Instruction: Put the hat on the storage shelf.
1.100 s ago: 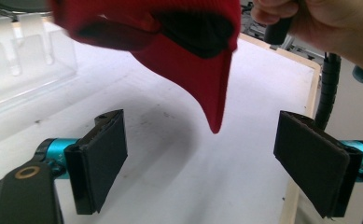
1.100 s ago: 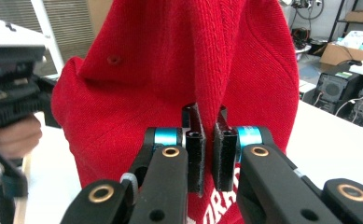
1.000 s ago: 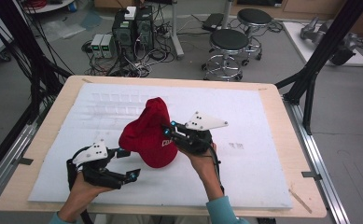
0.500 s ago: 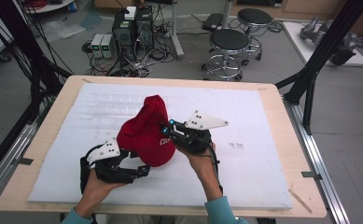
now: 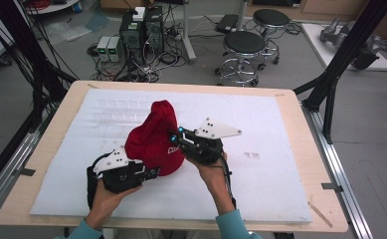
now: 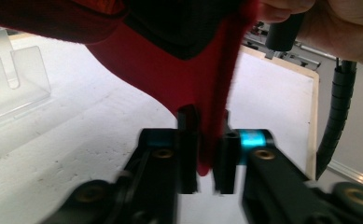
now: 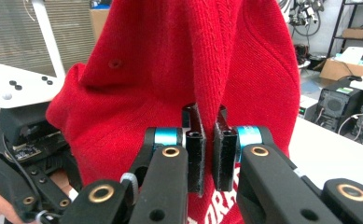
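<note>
Holding: both grippers grip one red knit hat (image 5: pixel 153 139), which stands up off the table (image 5: pixel 280 199) between them.
Hat, place: near the middle of the white mat (image 5: pixel 260 124), toward the person's side, its rounded top pointing away from the person; white lettering shows low on its side.
Left gripper (image 5: pixel 153 173): at the hat's lower left edge in the high view; its jaws have just been closing and now pinch a thin fold of the red fabric, which hangs down between the pads in the left gripper view (image 6: pixel 206 154).
Right gripper (image 5: pixel 173 135): at the hat's right side, a little higher than the left one; its jaws are closed tight on a ridge of the knit, seen between the pads in the right gripper view (image 7: pixel 206 140).
Hands: the left hand (image 5: pixel 104 196) and right hand (image 5: pixel 213 172) come in from the near edge, in teal sleeves.
Mat: covers most of the wooden tabletop; clear plastic holders (image 6: pixel 11 74) stand on it beyond the hat.
Background: two round stools (image 5: pixel 243 47) and computer boxes (image 5: pixel 141 30) on the floor behind the table.
</note>
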The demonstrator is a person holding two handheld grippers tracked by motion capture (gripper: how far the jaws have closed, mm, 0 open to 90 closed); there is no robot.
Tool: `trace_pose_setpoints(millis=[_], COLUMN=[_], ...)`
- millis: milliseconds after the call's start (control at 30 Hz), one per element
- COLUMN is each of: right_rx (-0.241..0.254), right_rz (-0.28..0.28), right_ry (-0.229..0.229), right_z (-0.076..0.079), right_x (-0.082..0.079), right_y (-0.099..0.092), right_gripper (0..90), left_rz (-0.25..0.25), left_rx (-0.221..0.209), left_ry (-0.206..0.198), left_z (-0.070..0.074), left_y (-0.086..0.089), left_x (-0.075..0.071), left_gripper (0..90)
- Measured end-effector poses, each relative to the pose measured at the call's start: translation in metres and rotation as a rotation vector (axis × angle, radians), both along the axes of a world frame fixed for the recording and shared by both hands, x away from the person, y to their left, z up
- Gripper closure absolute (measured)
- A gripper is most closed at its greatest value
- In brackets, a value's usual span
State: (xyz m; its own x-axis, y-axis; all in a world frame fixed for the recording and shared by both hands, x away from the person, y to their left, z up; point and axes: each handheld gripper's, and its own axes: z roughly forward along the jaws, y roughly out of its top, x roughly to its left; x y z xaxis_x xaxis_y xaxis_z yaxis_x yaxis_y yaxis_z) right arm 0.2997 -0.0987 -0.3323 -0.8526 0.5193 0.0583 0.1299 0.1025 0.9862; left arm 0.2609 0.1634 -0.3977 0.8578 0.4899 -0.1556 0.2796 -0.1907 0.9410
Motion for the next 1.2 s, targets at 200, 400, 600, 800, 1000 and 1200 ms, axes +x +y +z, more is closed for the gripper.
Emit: trace_pose_setpoints(millis=[200, 400, 600, 800, 1000, 1200], right_rx=[-0.004, -0.001, 0.013, 0.032, -0.013, -0.050], right_rz=[-0.001, 0.001, -0.001, -0.055, -0.077, -0.090], right_ry=[-0.004, -0.007, -0.026, 0.030, 0.036, 0.031], right_z=[0.000, 0.000, 0.001, 0.000, -0.002, -0.006], right_x=[0.000, 0.000, 0.000, 0.005, 0.003, 0.001], right_y=[0.001, 0.001, 0.000, -0.004, -0.012, -0.027], right_gripper=[86.2, 85.8, 55.5, 13.8, 10.4, 10.4], left_rz=[0.010, 0.017, 0.010, 0.027, 0.073, 0.126], left_rx=[0.000, 0.005, 0.011, 0.016, 0.025, 0.065], left_ry=[0.013, 0.017, 0.009, -0.019, -0.055, -0.096], left_z=[0.001, 0.003, 0.008, 0.016, 0.033, 0.053], left_y=[0.001, 0.002, 0.005, 0.014, 0.030, 0.047], left_x=[0.000, -0.001, -0.003, -0.002, 0.005, 0.018], left_gripper=[85.1, 85.2, 85.3, 85.3, 85.3, 85.3])
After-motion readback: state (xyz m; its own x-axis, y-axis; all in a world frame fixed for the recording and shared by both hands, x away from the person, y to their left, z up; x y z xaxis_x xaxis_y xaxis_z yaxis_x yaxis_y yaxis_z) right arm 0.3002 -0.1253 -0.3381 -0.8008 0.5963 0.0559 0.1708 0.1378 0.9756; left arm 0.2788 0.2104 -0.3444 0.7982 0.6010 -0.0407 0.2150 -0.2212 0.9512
